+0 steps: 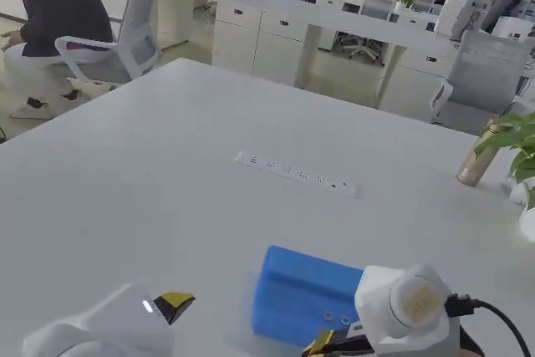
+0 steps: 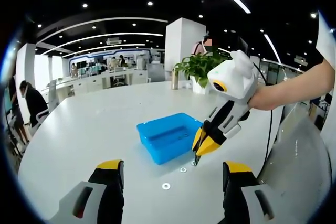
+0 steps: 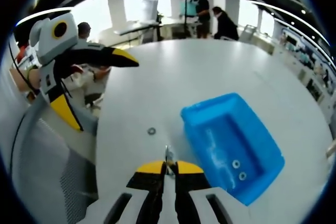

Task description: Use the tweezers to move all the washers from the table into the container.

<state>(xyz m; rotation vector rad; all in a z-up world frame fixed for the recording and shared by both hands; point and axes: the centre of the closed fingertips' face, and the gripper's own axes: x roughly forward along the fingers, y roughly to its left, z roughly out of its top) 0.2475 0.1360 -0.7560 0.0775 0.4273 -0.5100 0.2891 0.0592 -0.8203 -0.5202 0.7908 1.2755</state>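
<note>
Right claw (image 3: 167, 167) clamps the tweezers (image 3: 167, 155), which we hold tip-down by a washer (image 3: 151, 130) near the container (image 3: 210, 109) for short carries; left claw (image 2: 172, 170) gapes.

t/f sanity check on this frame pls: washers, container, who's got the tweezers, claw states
1. Two washers lie inside the blue container. True.
2. The left claw is shut on the tweezers. False: its jaws stand wide apart and hold nothing. The right claw is the one shut on the tweezers.
3. Every washer is already off the table. False: two loose washers lie on it beside the container.
4. The tweezers point down at the table close to the container's near wall. True.
5. A power strip lies on the table beyond the container. True.
</note>
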